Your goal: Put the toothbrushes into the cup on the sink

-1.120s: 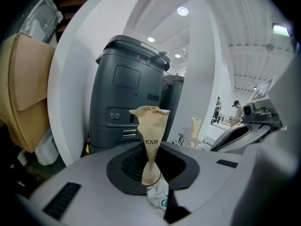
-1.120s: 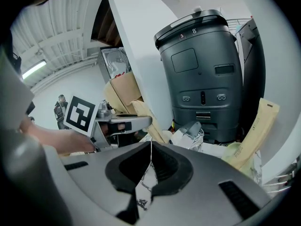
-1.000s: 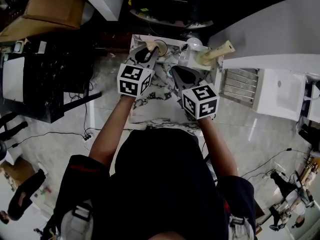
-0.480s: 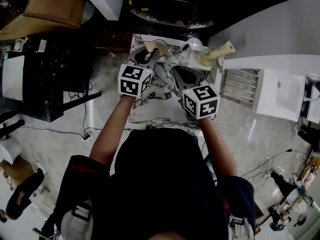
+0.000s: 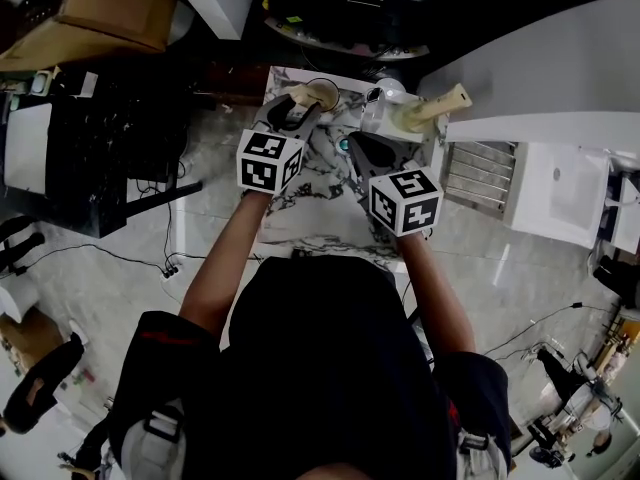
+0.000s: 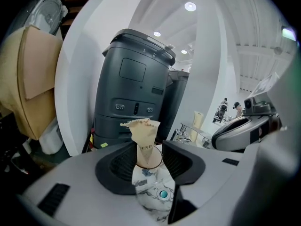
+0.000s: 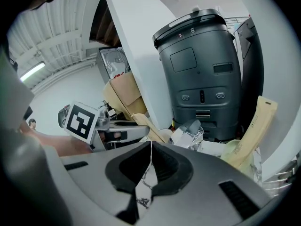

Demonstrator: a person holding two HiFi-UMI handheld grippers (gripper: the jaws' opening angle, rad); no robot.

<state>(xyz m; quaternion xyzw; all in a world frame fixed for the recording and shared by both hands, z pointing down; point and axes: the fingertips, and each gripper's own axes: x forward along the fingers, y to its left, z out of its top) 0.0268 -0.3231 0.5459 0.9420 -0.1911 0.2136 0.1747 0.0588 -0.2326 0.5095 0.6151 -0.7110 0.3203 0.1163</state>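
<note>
On the marble sink top (image 5: 318, 218), the left gripper (image 5: 295, 108) has the action: its jaws have just been opening and now stand wide, one on each side of a paper-wrapped toothbrush (image 6: 143, 133) without pressing on it. That toothbrush stands on its own, leaning a little, with its lower end down inside the cup (image 5: 324, 94) at the back left of the counter, so this one looks delivered and let go. Over to the right gripper (image 7: 150, 154): jaws pressed together, only a thin seam between them and nothing in it, hanging over the middle of the counter just beside its partner. Back right, a second toothbrush (image 5: 440, 103) in its long wrapper leans out of a second cup (image 5: 405, 118), tilted toward the white wall. So two wrapped brushes sit in two holders, well apart, and neither gripper carries anything. I can spot no loose toothbrush lying on the bare marble, though the grippers and the person's arms cover a good part of it. My read: the left-hand drop is finished and what remains there is to back the open jaws away without knocking the wrapper. Whether the right-hand brush is meant to join the first in the same cup I cannot tell; if so, that transfer is left, and the closed right gripper is nearest to it.
</note>
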